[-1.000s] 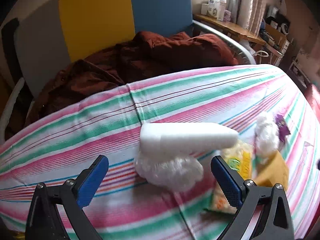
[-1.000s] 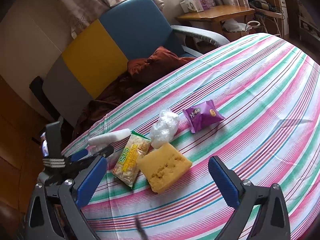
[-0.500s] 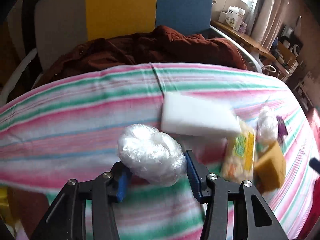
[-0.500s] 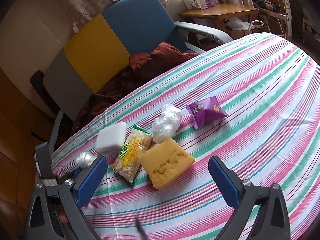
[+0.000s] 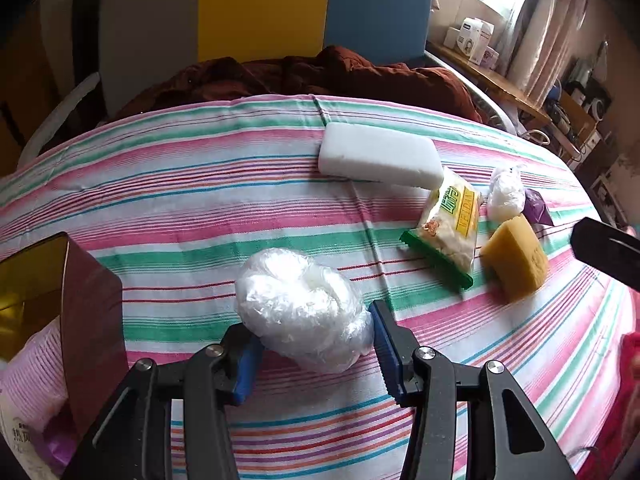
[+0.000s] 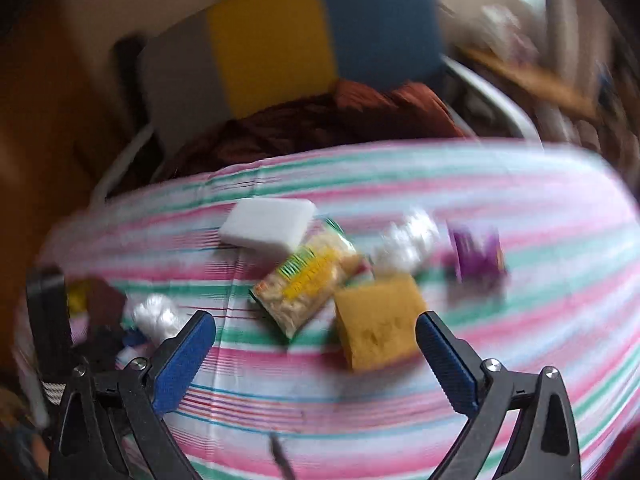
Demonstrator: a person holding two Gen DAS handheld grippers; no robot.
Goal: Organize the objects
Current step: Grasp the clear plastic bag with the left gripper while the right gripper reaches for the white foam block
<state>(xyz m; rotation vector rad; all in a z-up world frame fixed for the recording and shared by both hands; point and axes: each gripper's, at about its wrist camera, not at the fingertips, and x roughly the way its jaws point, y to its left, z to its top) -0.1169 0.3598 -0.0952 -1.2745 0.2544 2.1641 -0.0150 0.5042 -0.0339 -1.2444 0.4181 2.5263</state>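
A crumpled ball of clear plastic wrap (image 5: 304,312) is clamped between the blue pads of the left gripper (image 5: 316,344), above the striped tablecloth (image 5: 200,208). The right gripper (image 6: 316,356) is held released, nothing between its pads. Farther off lie a yellow sponge block (image 6: 376,324), a green-edged snack packet (image 5: 448,228) and a white foam block (image 5: 380,156).

Behind the striped tablecloth (image 5: 200,184), a chair with grey, yellow and blue back panels (image 5: 264,8) is standing, a rumpled dark red cloth (image 5: 320,76) lying heaped on its seat. Far right, a wooden side table (image 5: 500,84) is carrying small white boxes (image 5: 472,36), curtains (image 5: 548,28) hanging behind.
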